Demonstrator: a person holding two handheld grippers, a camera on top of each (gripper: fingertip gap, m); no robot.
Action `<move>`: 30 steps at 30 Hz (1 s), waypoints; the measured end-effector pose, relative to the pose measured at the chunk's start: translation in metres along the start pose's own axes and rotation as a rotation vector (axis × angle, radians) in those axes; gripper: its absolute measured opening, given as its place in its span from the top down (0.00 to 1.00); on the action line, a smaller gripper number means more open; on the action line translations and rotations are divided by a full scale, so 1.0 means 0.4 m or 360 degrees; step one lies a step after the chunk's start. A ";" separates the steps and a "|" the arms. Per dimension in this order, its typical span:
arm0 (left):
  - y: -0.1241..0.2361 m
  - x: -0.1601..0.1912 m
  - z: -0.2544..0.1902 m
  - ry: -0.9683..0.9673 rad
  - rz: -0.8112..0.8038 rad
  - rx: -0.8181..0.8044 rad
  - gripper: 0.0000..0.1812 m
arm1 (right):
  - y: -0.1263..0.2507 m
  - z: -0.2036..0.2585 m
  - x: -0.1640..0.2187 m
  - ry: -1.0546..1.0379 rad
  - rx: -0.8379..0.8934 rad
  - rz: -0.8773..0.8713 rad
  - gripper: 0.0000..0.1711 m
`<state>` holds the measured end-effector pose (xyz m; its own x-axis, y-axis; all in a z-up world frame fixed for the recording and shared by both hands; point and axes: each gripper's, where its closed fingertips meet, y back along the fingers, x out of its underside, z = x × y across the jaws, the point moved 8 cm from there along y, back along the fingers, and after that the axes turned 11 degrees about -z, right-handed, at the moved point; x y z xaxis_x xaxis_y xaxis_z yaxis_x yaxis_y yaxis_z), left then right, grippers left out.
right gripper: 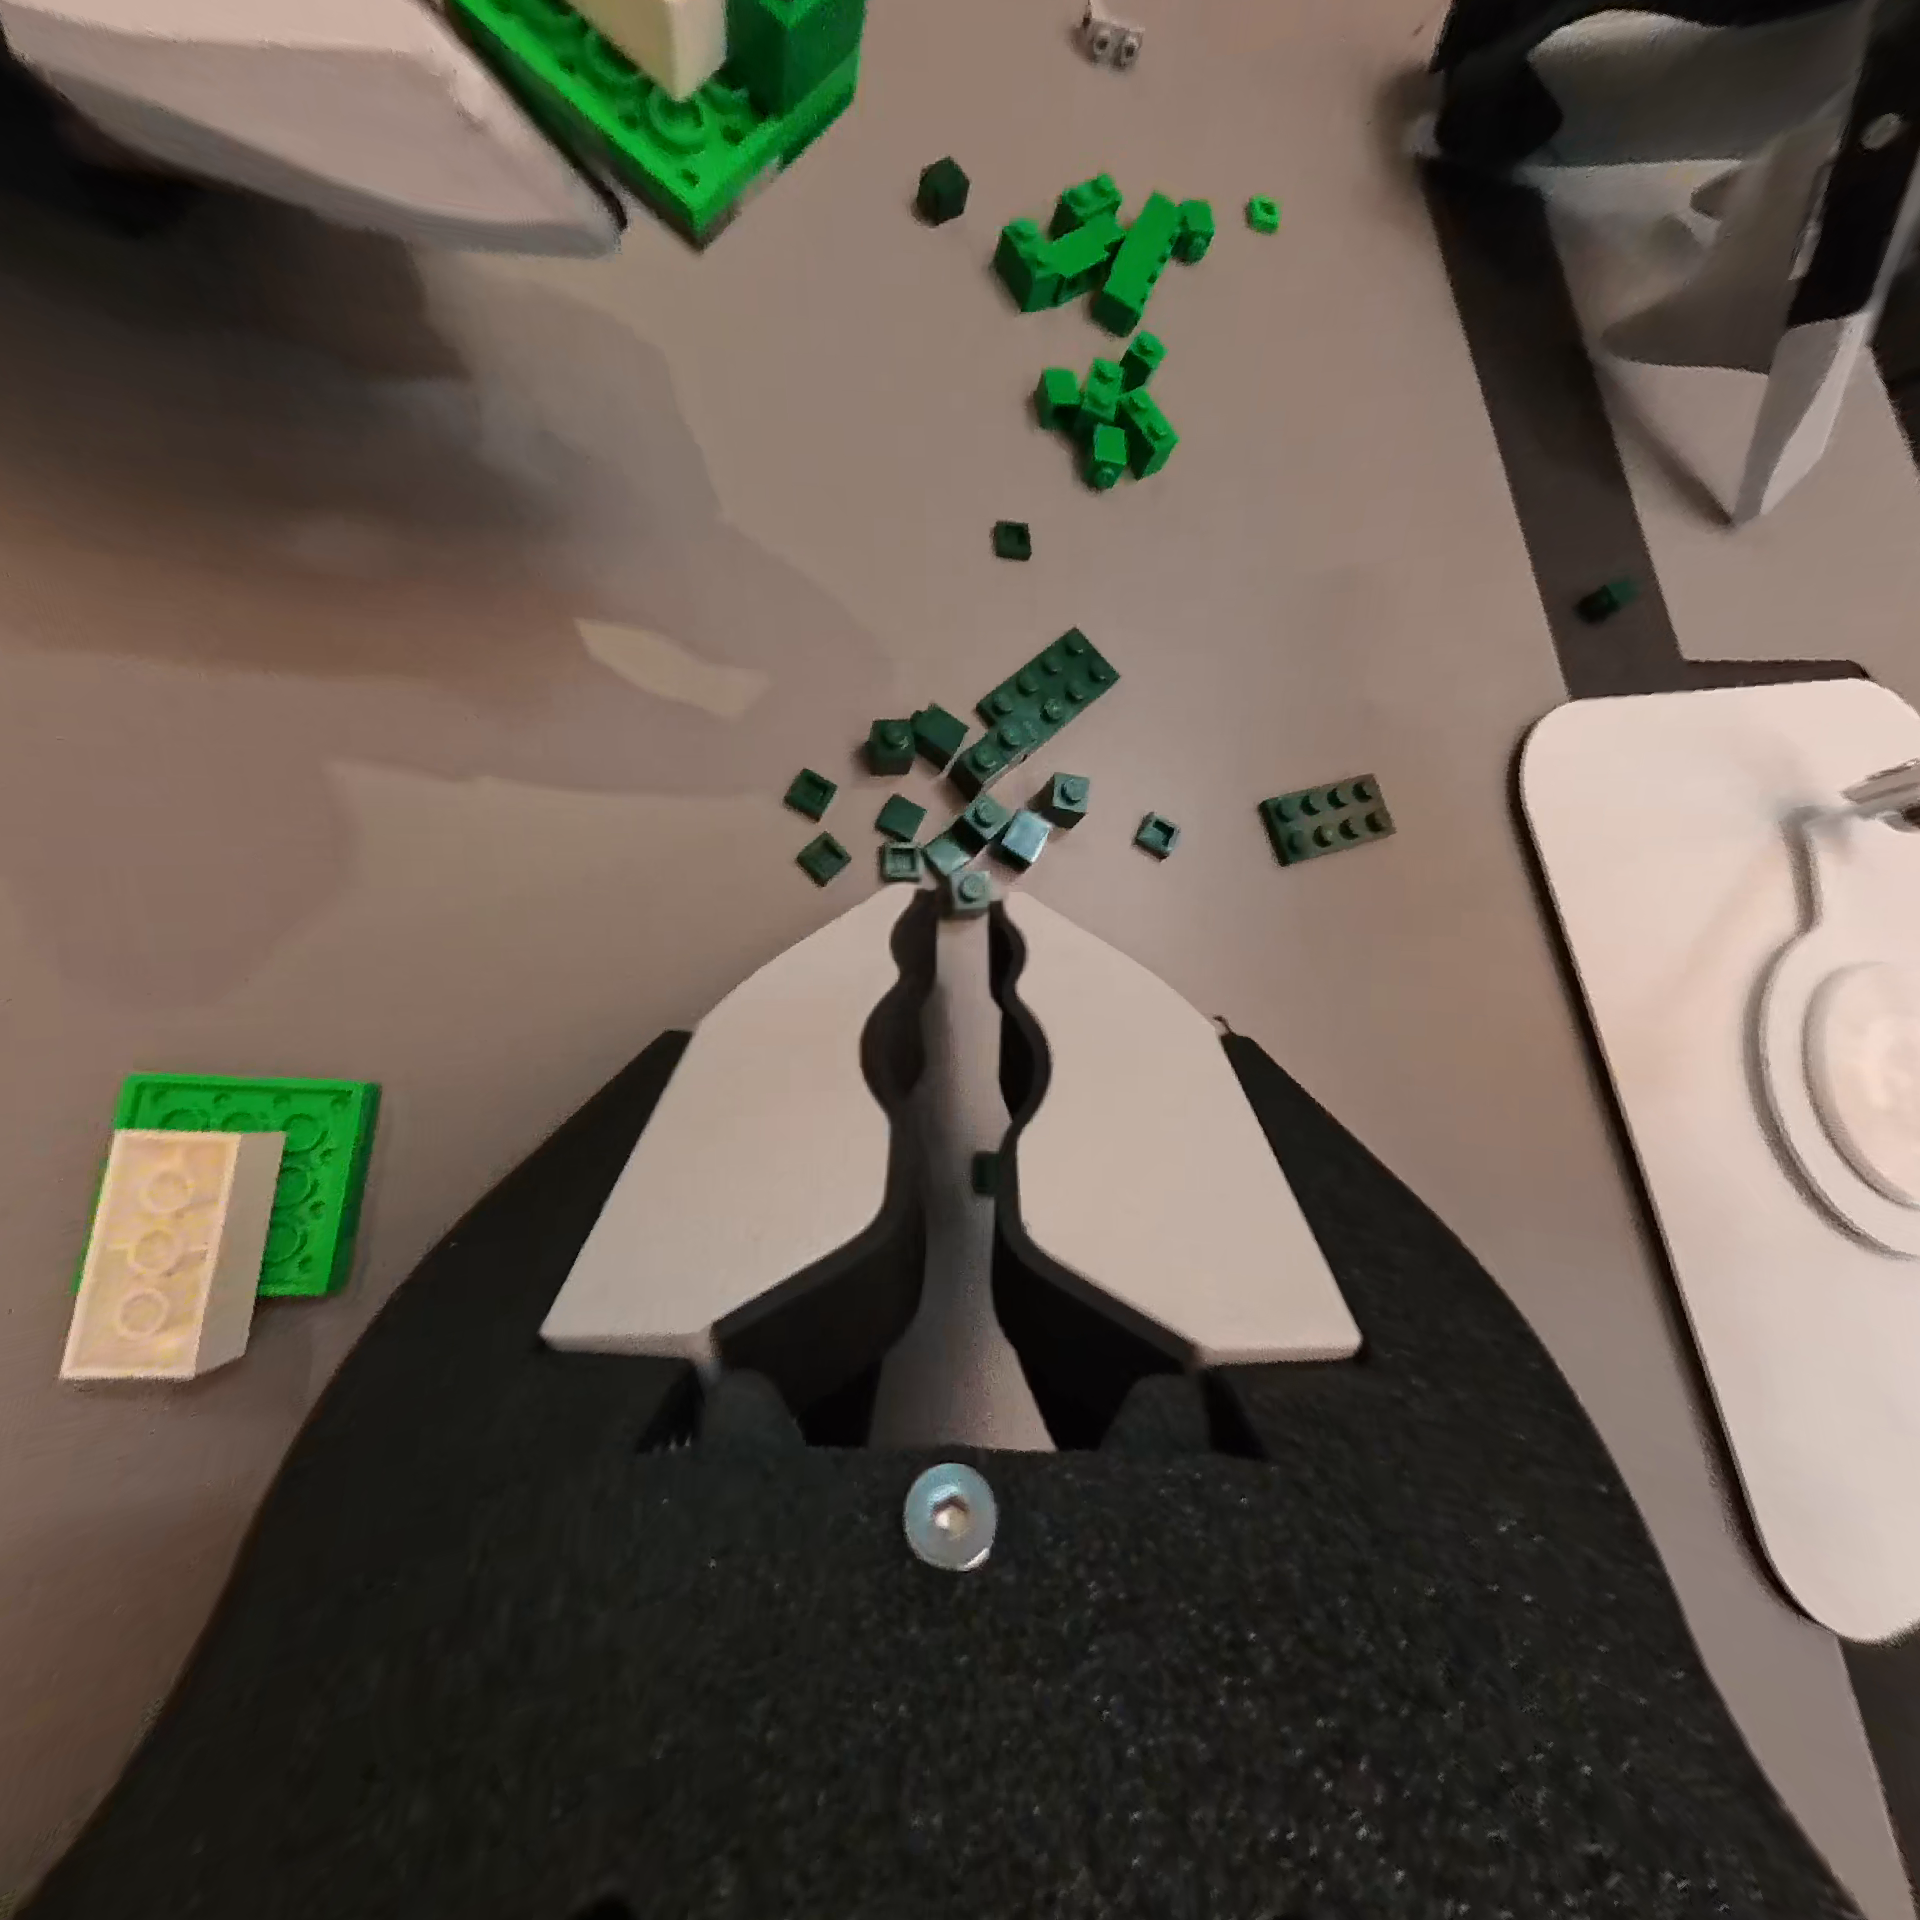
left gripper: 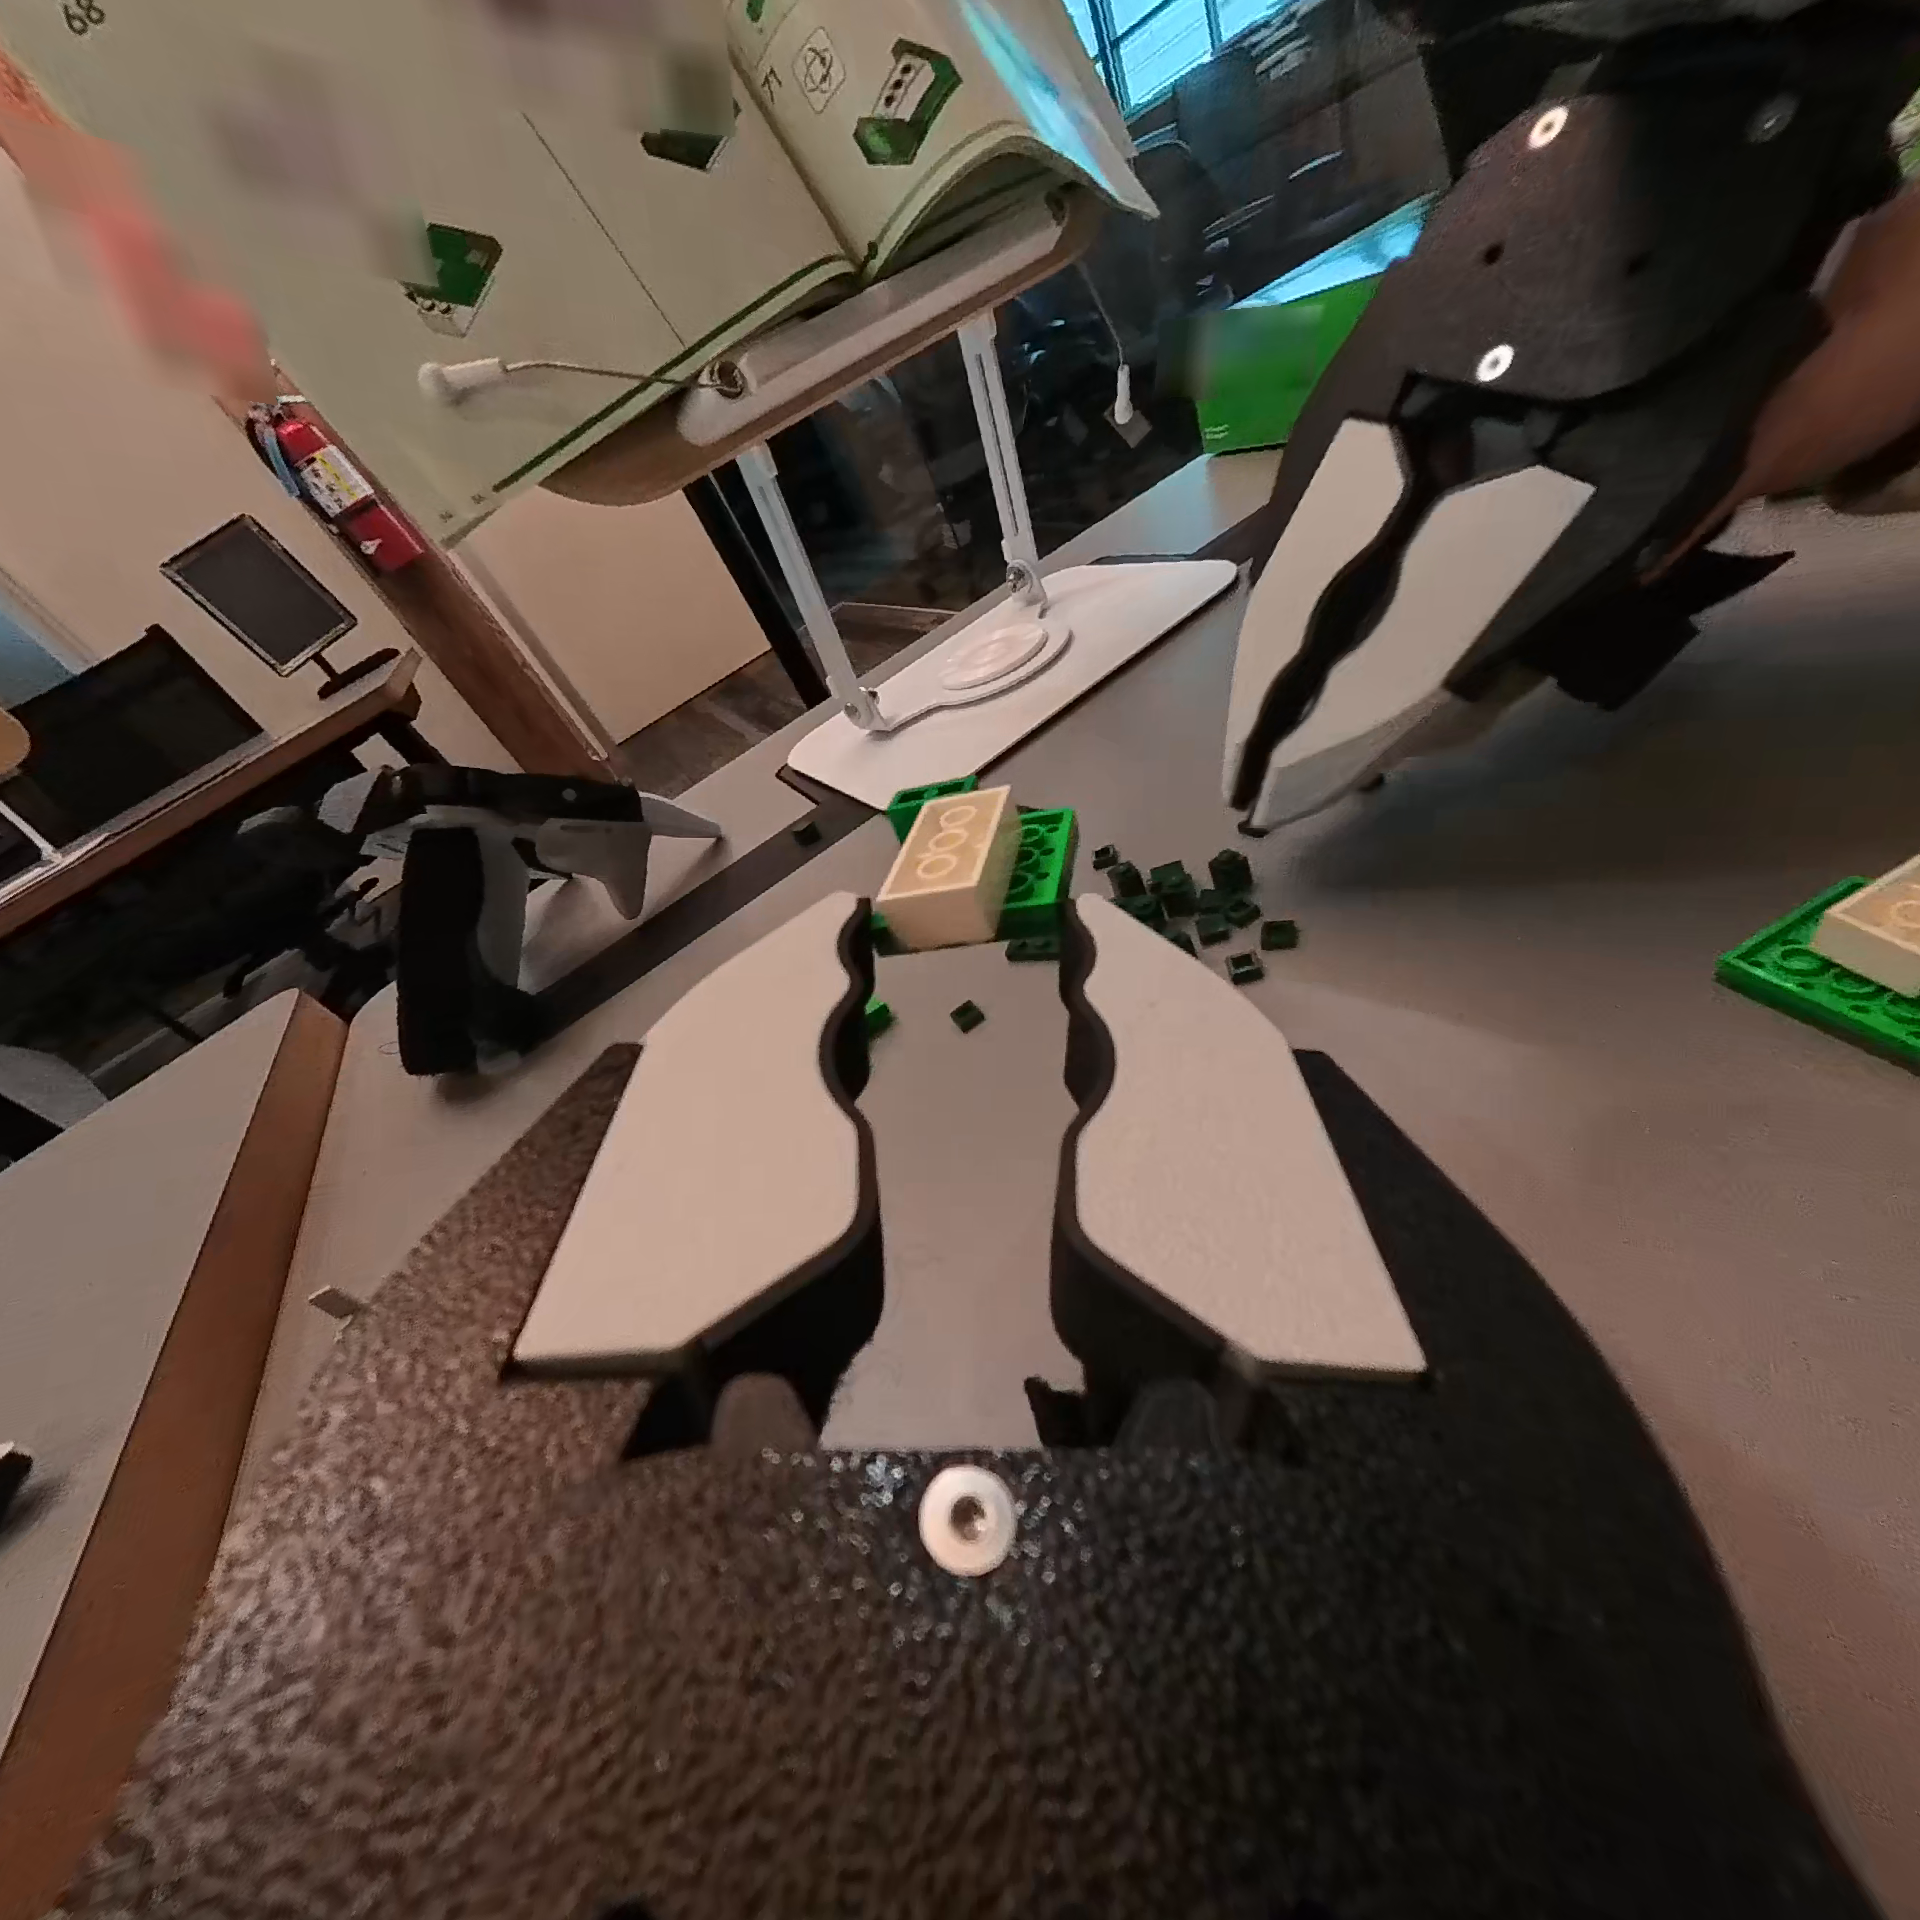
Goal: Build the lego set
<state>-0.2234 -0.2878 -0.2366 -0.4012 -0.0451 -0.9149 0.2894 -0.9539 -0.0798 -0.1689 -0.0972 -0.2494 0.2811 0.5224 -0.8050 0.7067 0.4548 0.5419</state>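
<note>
Here we have the right tongs [right gripper: 954, 906] narrowed almost to closing over the heap of dark green small pieces [right gripper: 951, 800] in the middle of the tabletop [right gripper: 520, 727]. Their tips flank one dark green 1x1 stud piece [right gripper: 968, 891], but motion blur keeps us from telling whether it is truly gripped or only touched. The left tongs [left gripper: 966, 935] stand wide and hold nothing, aimed at the green base with a cream brick [left gripper: 951, 868] near the far edge of the tabletop, by the white foot of the book stand [left gripper: 1039, 644].

We judge the risk to lie in the crowding. The chosen piece touches its neighbours, so the tips could catch two at once, or pinch one by a corner and flick it away across the tabletop. A skewed grip would also make pressing it onto studs awkward.

The right wrist view alone shows the heap from above. It also shows the bright green loose bricks [right gripper: 1117, 312] farther on, a dark green 2x4 plate [right gripper: 1328, 819] beside the stand's foot, and a second green plate with a cream brick [right gripper: 223, 1216] near the close edge. The left wrist view alone shows the open instruction booklet [left gripper: 623, 208] on the stand, and the right tongs from the side, slanting down to the heap.
</note>
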 end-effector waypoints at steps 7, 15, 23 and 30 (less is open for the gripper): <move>-0.002 -0.003 -0.016 -0.0032 -0.0023 0.0089 0.81 | -0.026 -0.022 0.034 -0.0066 -0.0177 -0.0014 0.90; -0.006 -0.003 -0.026 -0.0055 -0.0023 0.0152 0.81 | -0.038 -0.028 0.031 -0.0097 -0.0266 0.0016 0.96; -0.010 -0.005 -0.060 -0.0116 -0.0006 0.0323 0.81 | 0.010 0.068 -0.077 0.0232 -0.0215 -0.0047 0.96; -0.007 -0.014 -0.090 -0.0174 -0.0050 0.0467 0.81 | 0.029 0.142 -0.125 0.0414 -0.0212 0.0063 0.96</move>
<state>-0.1904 -0.2741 -0.2454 -0.5015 -0.0307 -0.8646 0.0186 -0.9995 0.0247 -0.1376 -0.1590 -0.2166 0.1186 0.7011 -0.7031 0.6022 0.5122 0.6124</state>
